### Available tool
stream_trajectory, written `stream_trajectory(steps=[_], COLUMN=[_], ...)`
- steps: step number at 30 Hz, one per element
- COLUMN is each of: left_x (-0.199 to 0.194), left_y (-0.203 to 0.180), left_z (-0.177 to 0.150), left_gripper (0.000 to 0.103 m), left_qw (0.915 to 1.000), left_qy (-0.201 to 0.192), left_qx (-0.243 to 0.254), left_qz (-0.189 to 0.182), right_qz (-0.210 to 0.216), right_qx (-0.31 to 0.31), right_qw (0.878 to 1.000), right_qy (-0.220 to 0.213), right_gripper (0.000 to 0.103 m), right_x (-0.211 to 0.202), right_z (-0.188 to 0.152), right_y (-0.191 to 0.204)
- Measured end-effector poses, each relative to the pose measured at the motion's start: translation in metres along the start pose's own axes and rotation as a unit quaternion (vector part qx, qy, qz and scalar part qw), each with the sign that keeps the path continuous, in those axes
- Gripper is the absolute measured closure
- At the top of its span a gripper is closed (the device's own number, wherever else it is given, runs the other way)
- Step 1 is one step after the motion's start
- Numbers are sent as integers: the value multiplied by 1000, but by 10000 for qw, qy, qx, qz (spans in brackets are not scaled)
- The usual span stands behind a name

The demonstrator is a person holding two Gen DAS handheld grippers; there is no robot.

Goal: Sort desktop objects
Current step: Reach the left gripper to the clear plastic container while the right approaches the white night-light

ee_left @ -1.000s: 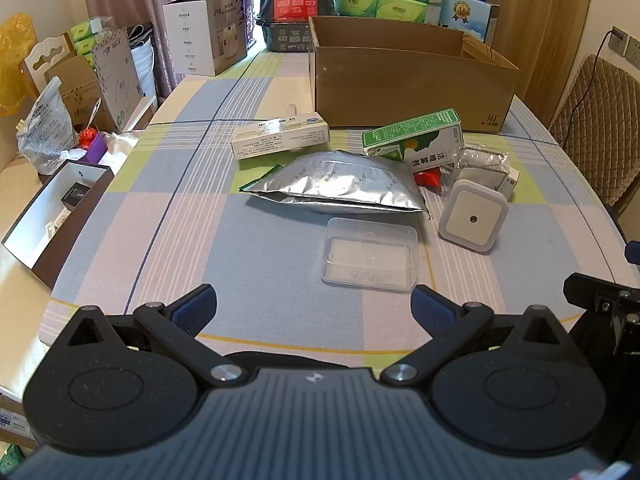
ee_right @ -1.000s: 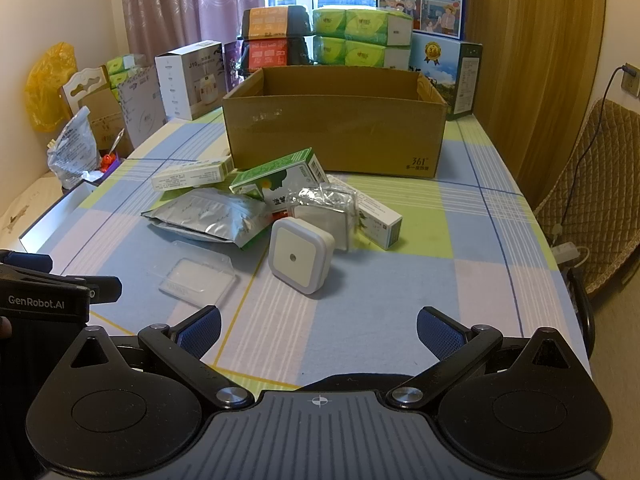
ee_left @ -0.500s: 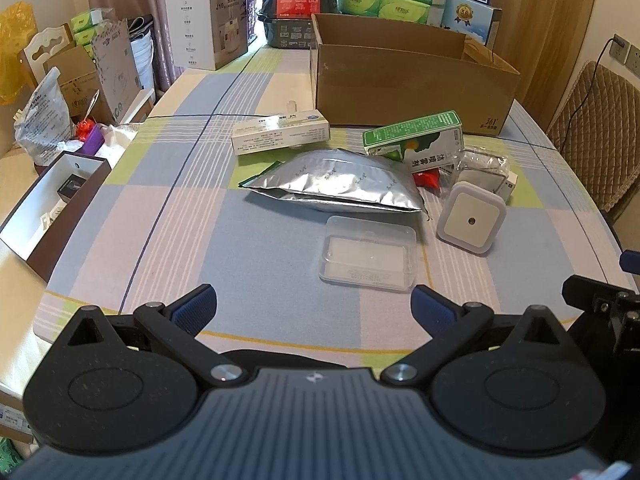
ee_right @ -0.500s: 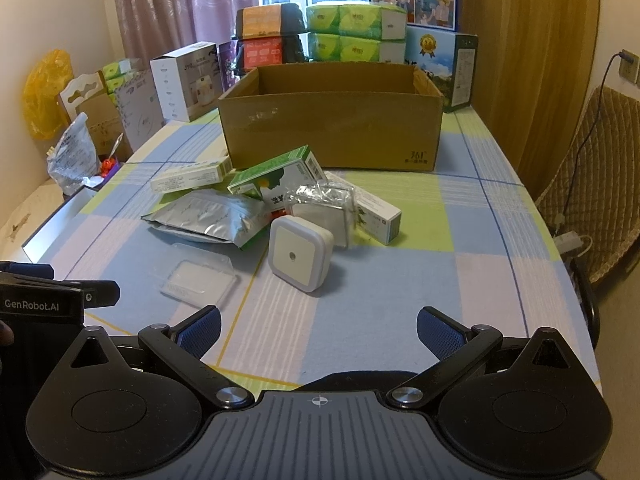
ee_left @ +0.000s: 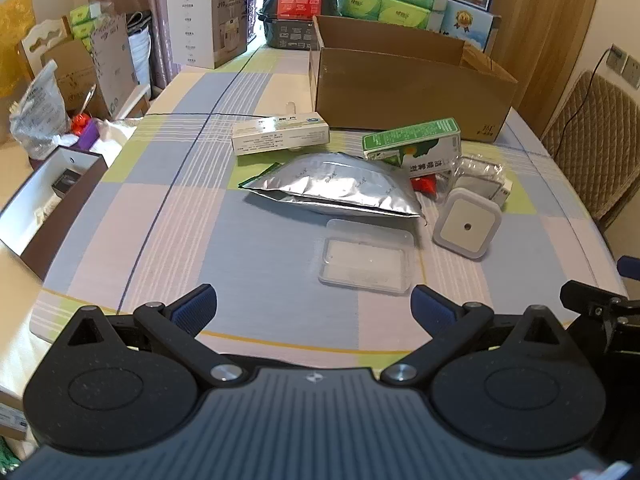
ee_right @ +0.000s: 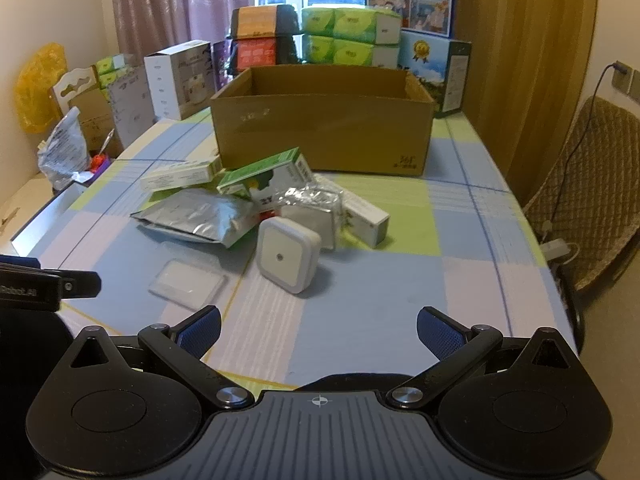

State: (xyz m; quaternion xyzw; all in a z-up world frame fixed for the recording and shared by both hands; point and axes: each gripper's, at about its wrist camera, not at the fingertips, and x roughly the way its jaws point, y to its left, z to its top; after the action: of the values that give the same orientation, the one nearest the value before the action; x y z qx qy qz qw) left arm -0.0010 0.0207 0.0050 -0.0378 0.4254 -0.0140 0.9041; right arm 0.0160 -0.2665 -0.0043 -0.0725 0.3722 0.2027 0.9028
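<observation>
A pile of small objects lies mid-table: a silver foil pouch (ee_left: 336, 188) (ee_right: 200, 216), a clear plastic case (ee_left: 366, 256) (ee_right: 188, 282), a white square night light (ee_left: 466, 224) (ee_right: 288, 254), a green carton (ee_left: 416, 146) (ee_right: 268, 176), a long white box (ee_left: 280, 136) (ee_right: 180, 174) and a crinkled clear wrapper (ee_left: 476, 178) (ee_right: 312, 208). Behind them stands an open cardboard box (ee_left: 408, 88) (ee_right: 324, 128). My left gripper (ee_left: 314, 306) is open, hovering near the table's front edge, short of the clear case. My right gripper (ee_right: 318, 330) is open too, in front of the night light.
A checked tablecloth (ee_left: 168, 216) covers the table. Stacked tissue packs (ee_right: 348, 36) and boxes stand at the far end. A white carton (ee_left: 208, 20) sits back left, an open dark tray (ee_left: 44, 204) off the left edge, a padded chair (ee_right: 588, 184) on the right.
Both grippers have edged forward and a little closer to the pile; their jaws stay wide. Nothing on the table has moved.
</observation>
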Motion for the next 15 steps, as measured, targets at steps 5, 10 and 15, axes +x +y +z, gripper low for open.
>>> stream_trajectory(steps=[5, 10, 15], left_x=[4, 12, 26], left_y=[-3, -9, -15], left_z=[3, 7, 14], left_gripper=[1, 1, 1], left_qw=[9998, 9994, 9991], left_qy=[90, 44, 55], left_qx=[51, 109, 211], left_qz=[-174, -328, -377], right_qz=[217, 206, 245], right_qx=[254, 234, 246], right_qw=[9994, 9994, 9994], right_qy=[-103, -156, -79], right_gripper=[2, 2, 2], right_x=[-2, 7, 24], right_z=[2, 3, 1], right_y=[-5, 1, 4])
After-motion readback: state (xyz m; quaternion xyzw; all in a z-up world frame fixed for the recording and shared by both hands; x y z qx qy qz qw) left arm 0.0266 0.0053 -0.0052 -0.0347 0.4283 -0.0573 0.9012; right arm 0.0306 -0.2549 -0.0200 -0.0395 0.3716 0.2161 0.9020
